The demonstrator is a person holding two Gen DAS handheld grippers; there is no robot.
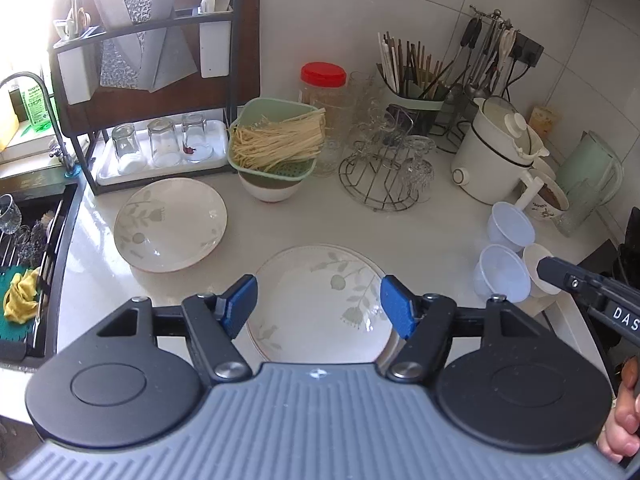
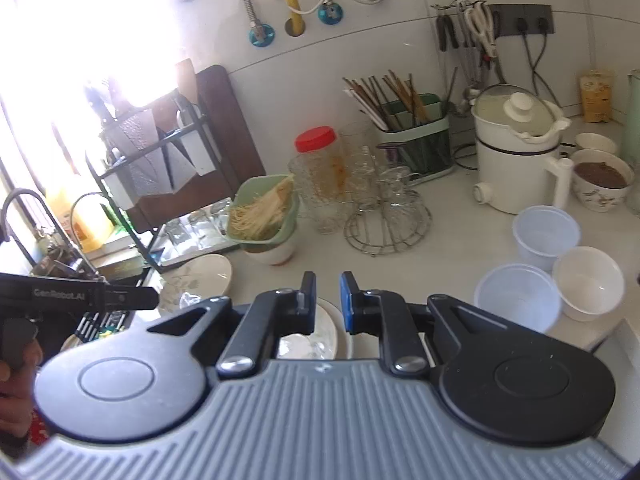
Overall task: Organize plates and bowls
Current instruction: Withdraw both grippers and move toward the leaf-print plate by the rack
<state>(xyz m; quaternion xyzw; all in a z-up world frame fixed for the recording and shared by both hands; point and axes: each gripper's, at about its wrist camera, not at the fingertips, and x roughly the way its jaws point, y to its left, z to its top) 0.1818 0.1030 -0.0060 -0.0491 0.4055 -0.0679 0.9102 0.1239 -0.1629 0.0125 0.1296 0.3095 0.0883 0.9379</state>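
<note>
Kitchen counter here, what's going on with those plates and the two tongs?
A person holds a pair of tongs in each hand over a cluttered white counter. The left tongs hang open above the near floral plate, gripping nothing. The right tongs are nearly closed and look empty. A second floral plate lies beside the dish rack, and three small bowls sit to the right. No plate or bowl is stacked yet.

White plates (image 1: 320, 304) carry grey-green leaf sprigs; the jar (image 1: 323, 84) has a red lid; the strainer (image 1: 276, 136) is pale green.
</note>
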